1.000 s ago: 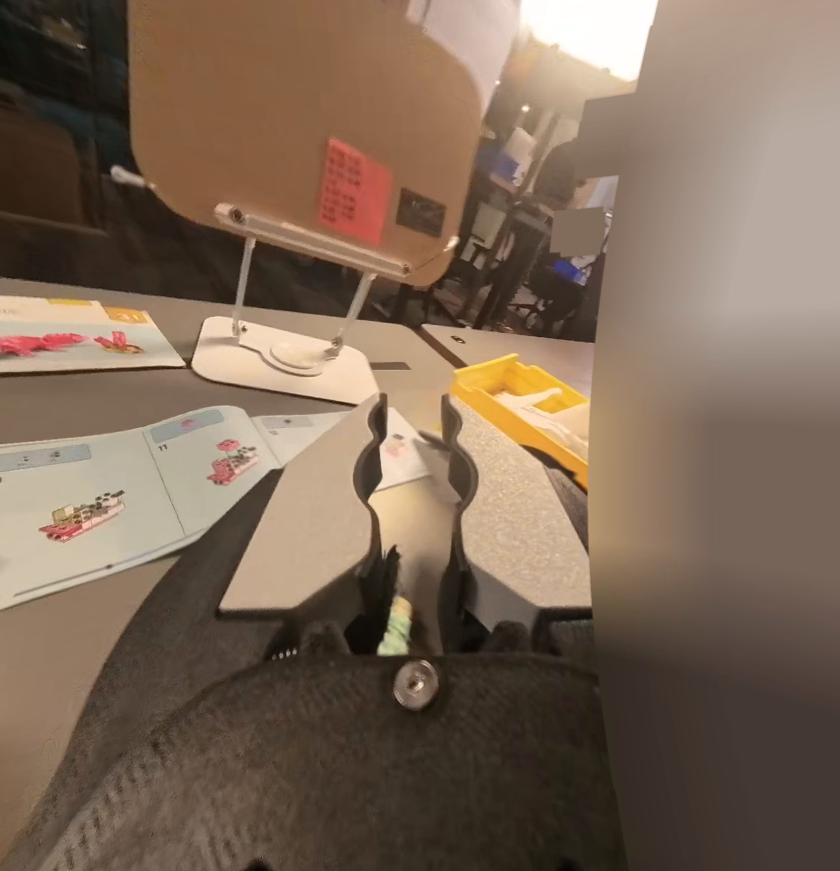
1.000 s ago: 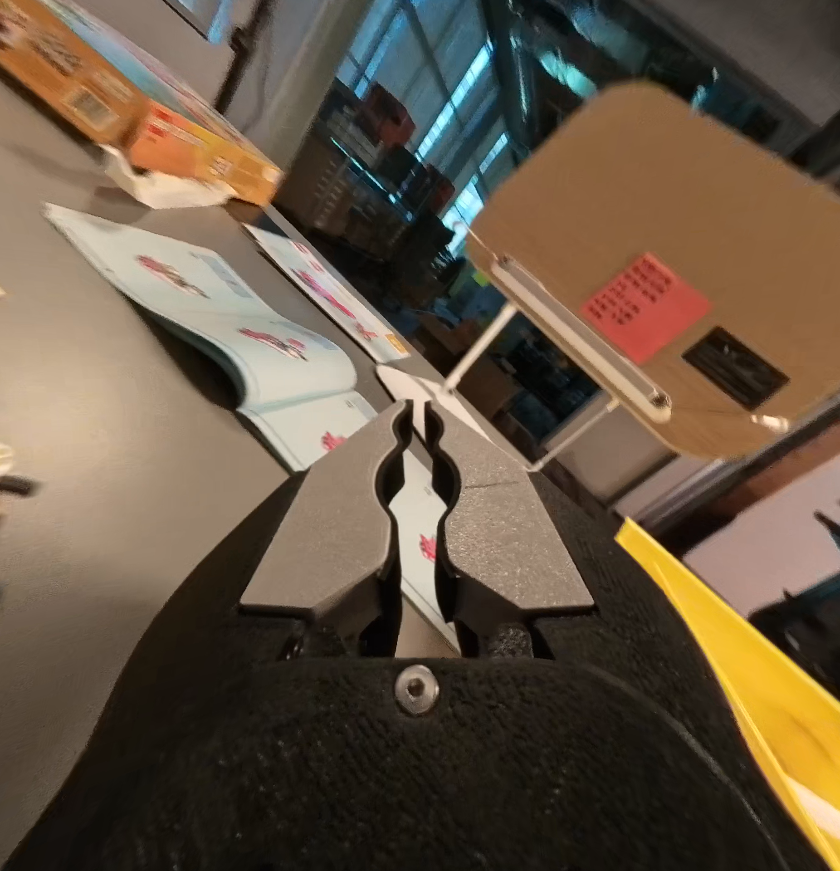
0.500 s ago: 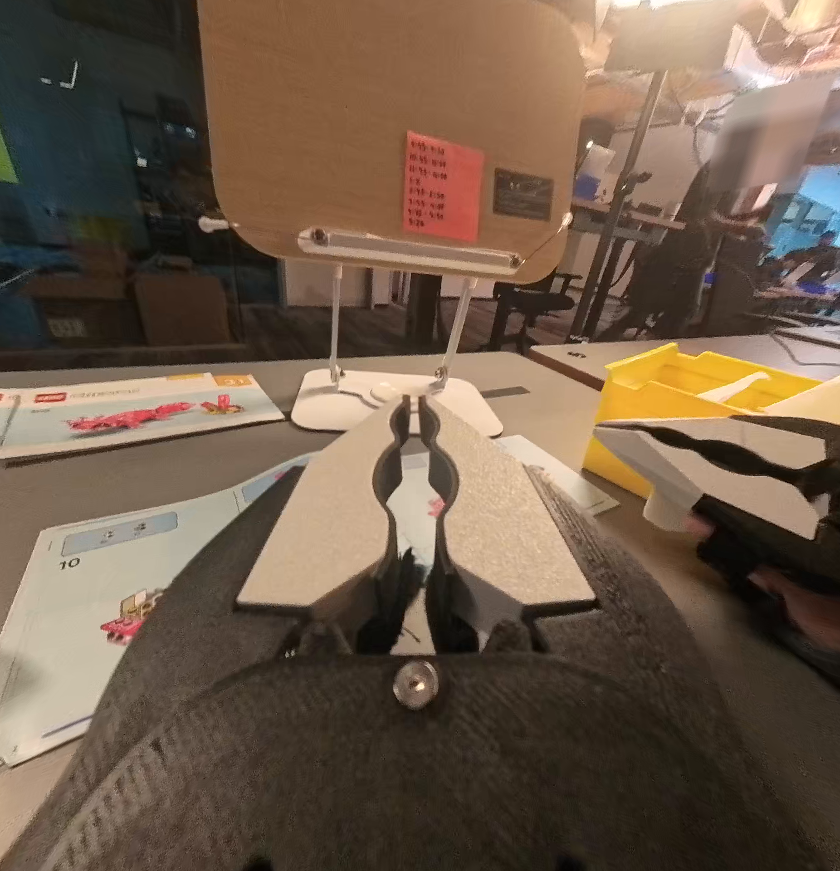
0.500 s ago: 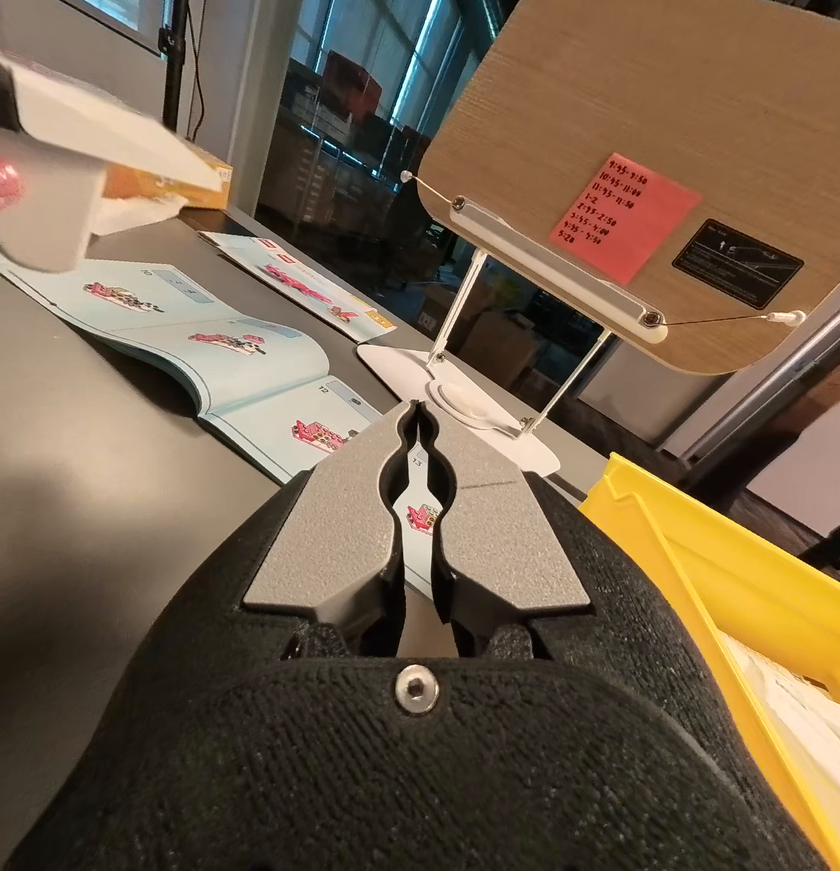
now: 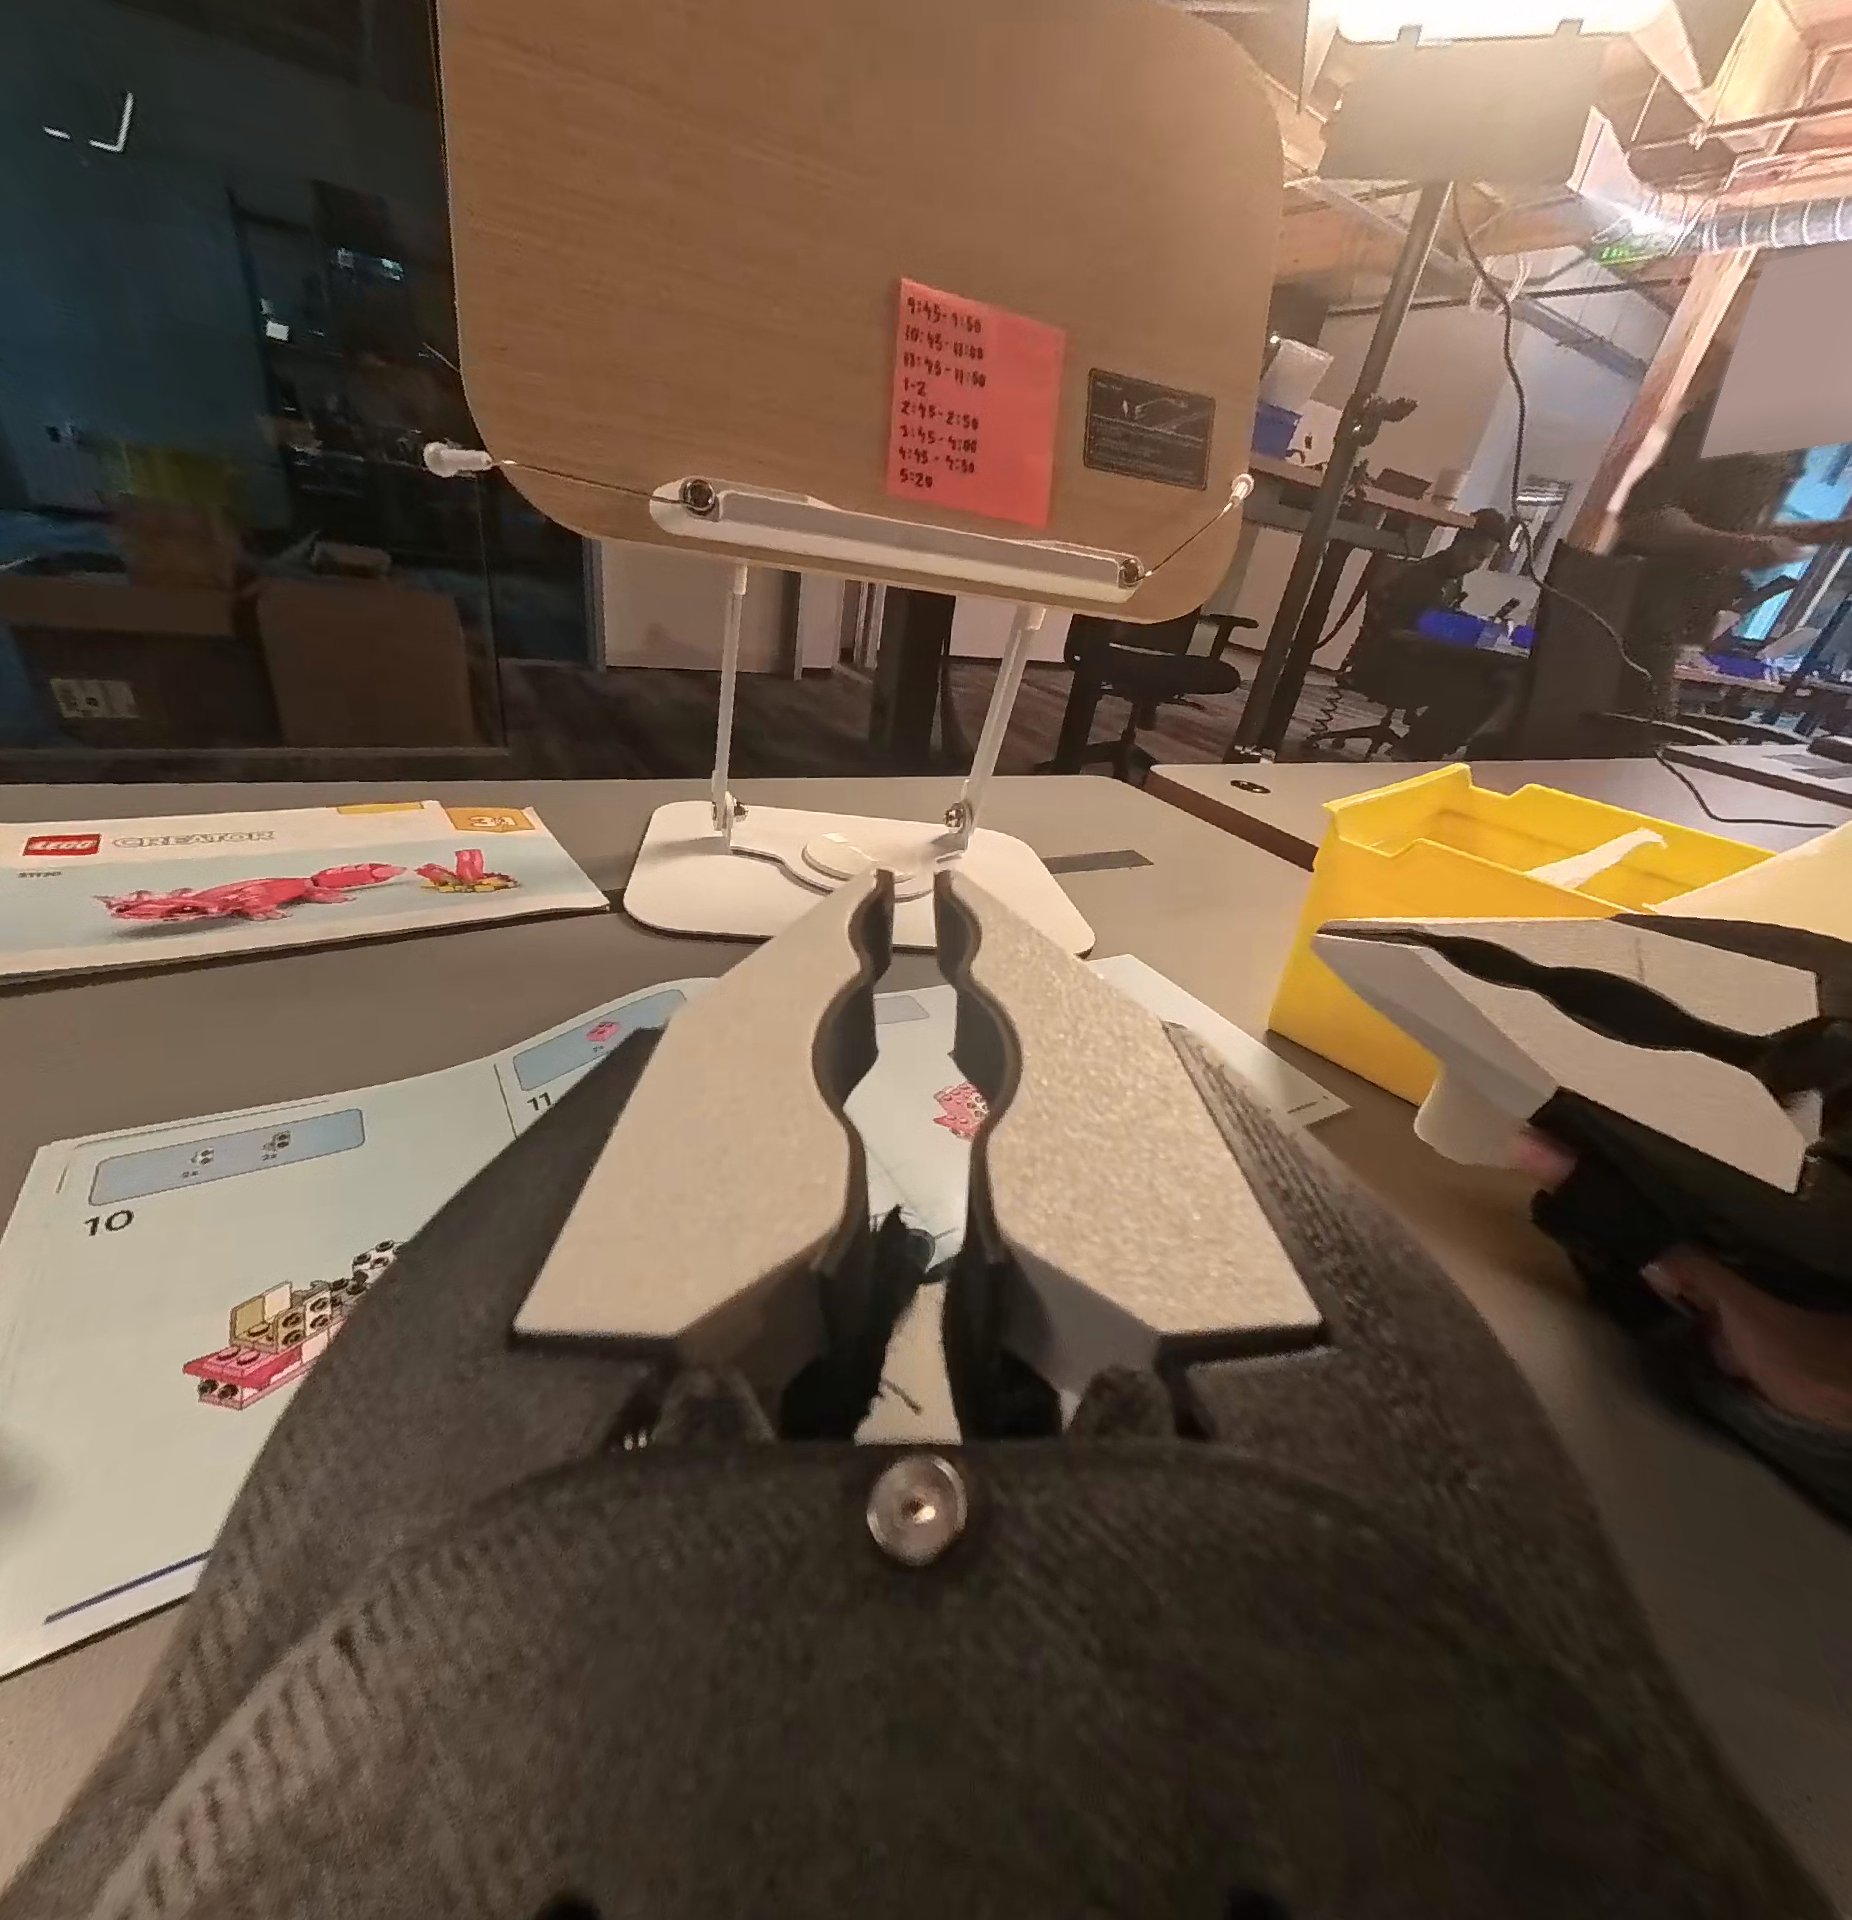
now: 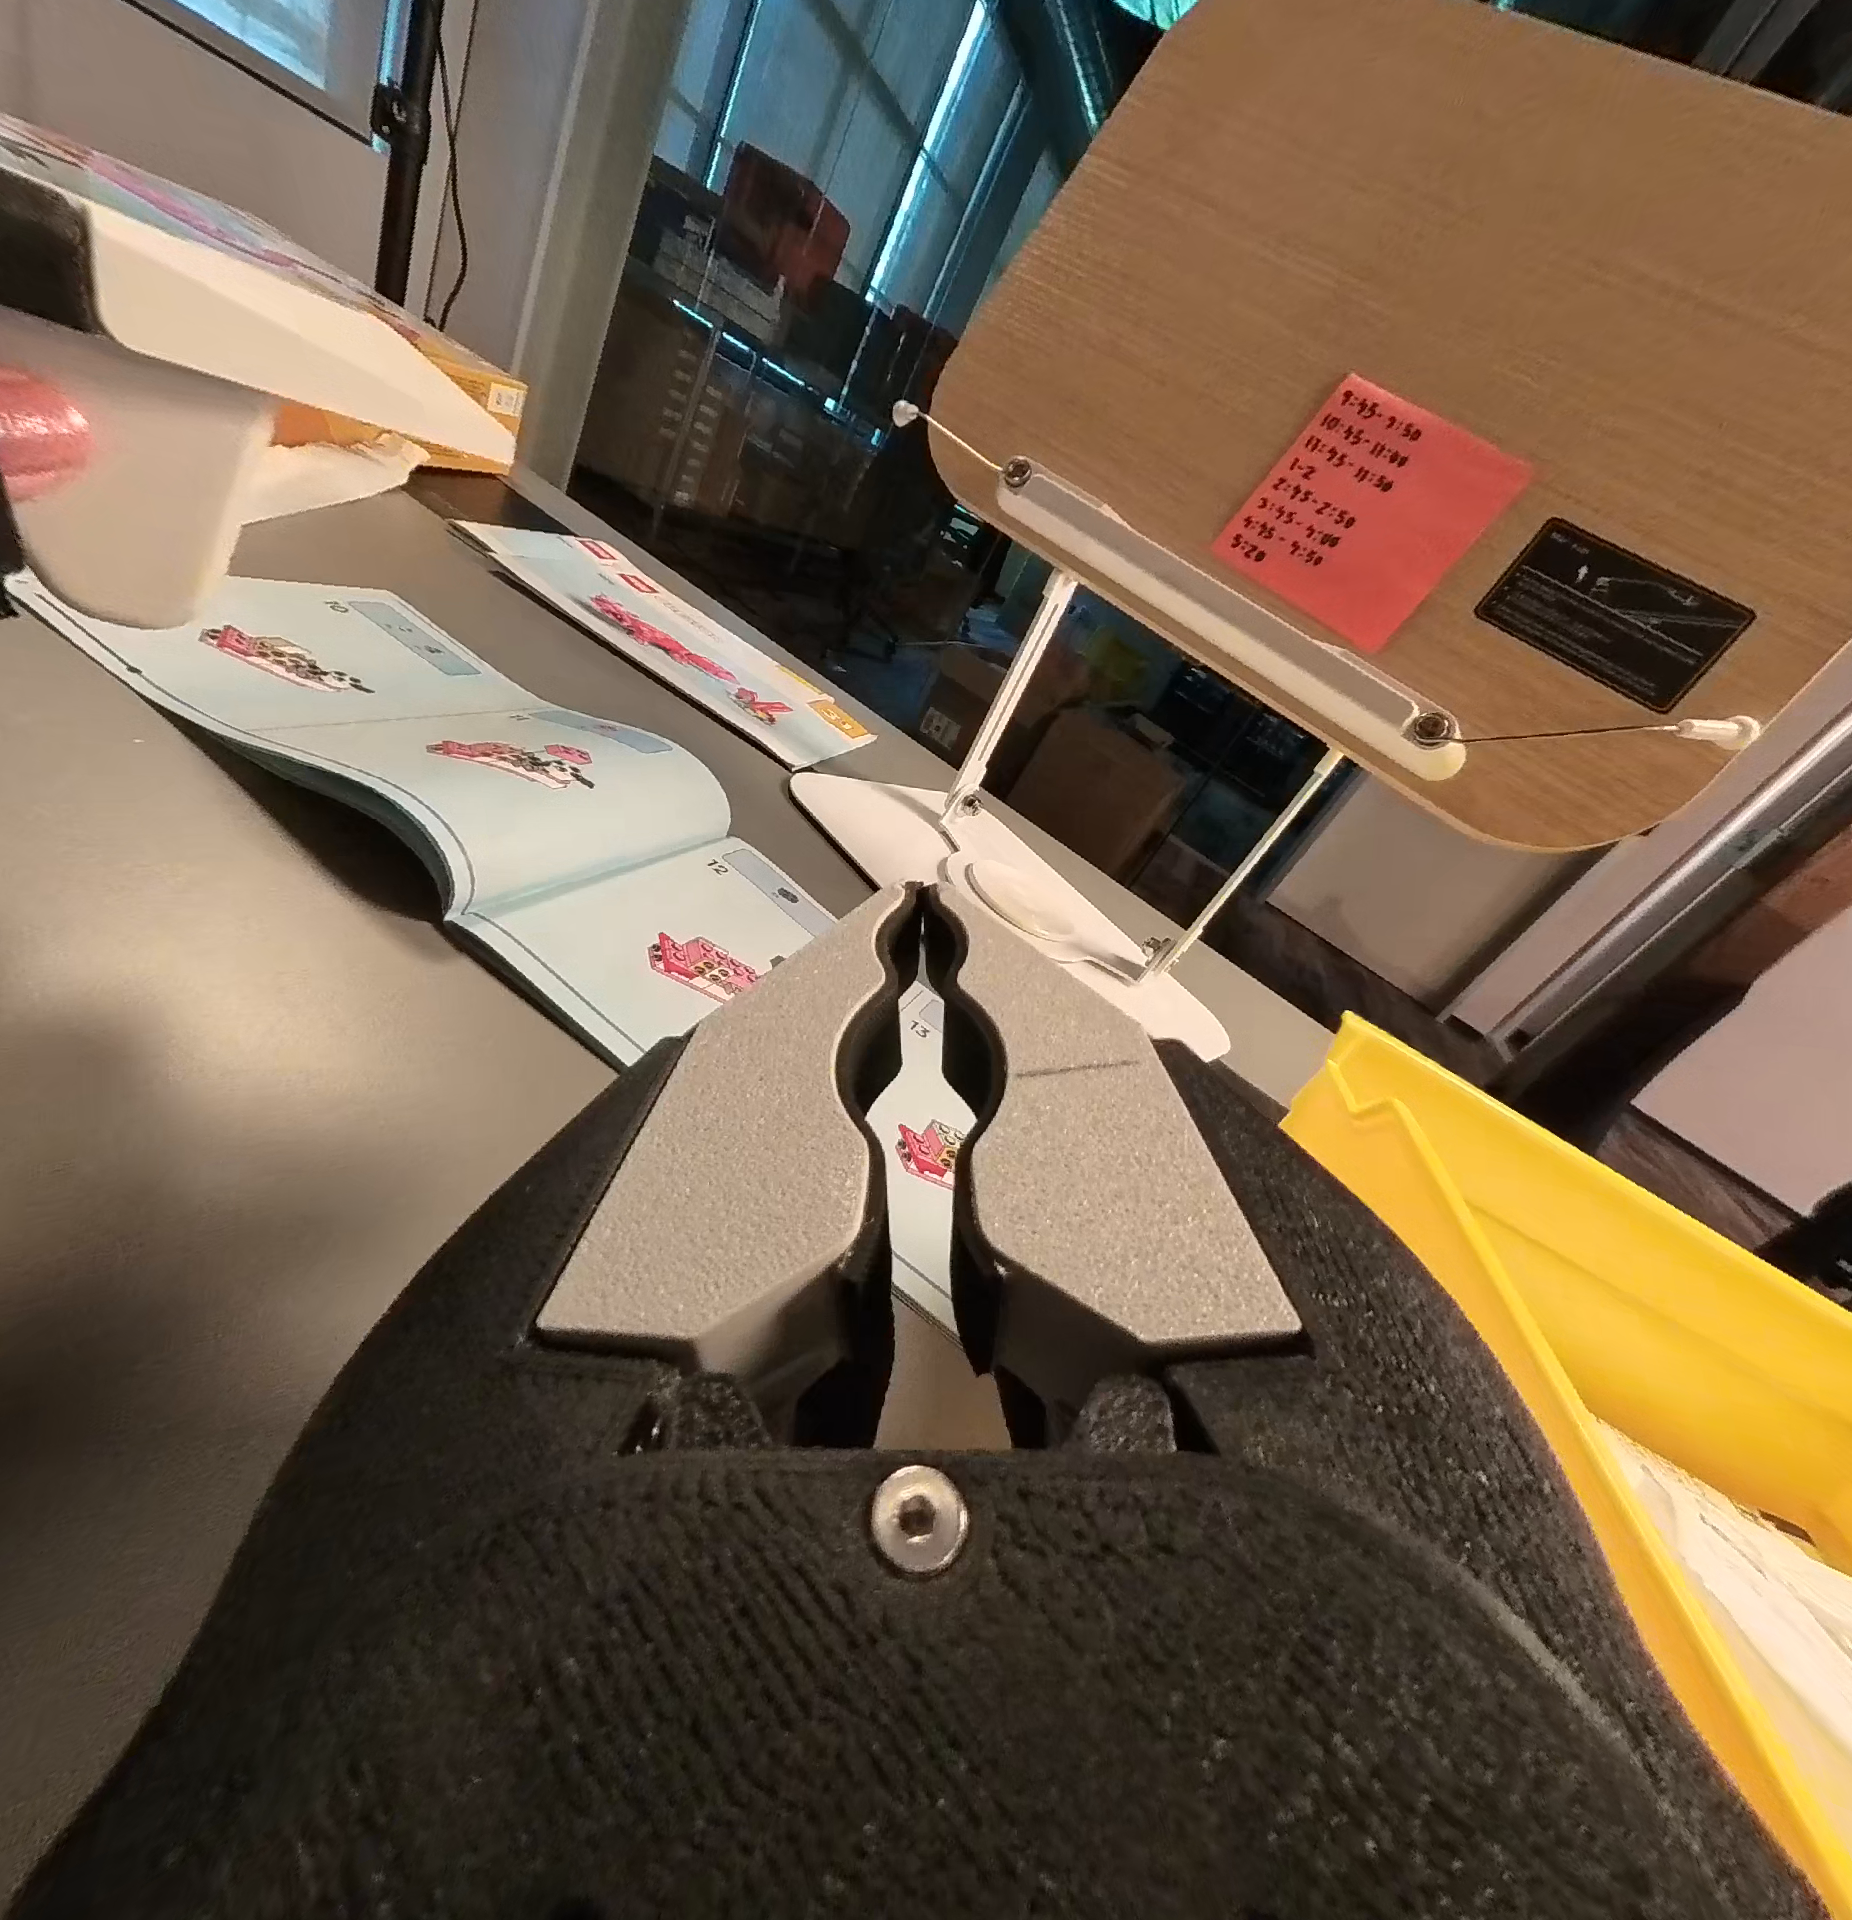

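Left wrist view alone shows right gripper [image 5: 1327, 940] closed empty, left gripper [image 5: 911, 883] fingers slightly apart.

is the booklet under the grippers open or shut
Open: the booklet lies spread on the table, both pages showing, with a raised fold at the spine.

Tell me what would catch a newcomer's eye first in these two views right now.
Likely the tilted wooden board on its white stand at the table's far side, a red sticky note on its back. Below it, an open pale-blue instruction booklet lies flat under both tools, a closed one behind it to the left. A bright yellow bin sits at the right, beside the right tool, whose tips meet on nothing; the left tool stands slightly parted, bare.
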`<action>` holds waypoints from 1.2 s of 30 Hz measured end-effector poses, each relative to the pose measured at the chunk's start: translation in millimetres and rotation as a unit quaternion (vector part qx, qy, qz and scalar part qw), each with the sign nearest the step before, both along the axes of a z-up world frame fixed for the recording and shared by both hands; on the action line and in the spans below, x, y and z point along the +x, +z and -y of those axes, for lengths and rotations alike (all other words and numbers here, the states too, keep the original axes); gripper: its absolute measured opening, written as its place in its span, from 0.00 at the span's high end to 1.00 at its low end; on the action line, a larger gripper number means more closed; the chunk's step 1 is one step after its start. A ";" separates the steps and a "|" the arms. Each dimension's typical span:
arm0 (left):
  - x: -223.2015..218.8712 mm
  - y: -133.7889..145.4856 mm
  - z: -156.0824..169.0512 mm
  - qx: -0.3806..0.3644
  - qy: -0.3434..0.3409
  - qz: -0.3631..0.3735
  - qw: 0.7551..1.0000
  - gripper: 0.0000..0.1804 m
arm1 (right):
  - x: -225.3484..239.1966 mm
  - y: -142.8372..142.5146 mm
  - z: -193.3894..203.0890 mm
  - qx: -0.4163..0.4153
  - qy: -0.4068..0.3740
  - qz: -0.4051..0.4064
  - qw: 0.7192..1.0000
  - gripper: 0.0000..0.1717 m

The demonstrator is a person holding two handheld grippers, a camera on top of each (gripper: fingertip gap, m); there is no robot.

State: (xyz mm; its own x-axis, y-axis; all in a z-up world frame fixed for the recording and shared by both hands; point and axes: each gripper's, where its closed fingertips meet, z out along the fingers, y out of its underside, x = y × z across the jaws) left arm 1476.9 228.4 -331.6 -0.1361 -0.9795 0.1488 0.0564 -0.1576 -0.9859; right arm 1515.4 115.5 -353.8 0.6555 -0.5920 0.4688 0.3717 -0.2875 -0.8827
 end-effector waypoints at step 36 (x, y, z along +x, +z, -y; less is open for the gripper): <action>-335.2 -61.4 -154.2 0.138 -0.129 -0.548 0.815 0.87 | 6.6 -13.9 -4.9 -0.120 -0.078 0.101 0.984 1.00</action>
State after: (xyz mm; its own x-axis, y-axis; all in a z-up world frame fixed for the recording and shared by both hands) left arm 1141.6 382.6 -393.0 -0.2765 -0.9561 0.0973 -0.8815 0.2120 -0.4219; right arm 1522.1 120.4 -367.8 0.4443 -0.5335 0.7197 0.4683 -0.5466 -0.6942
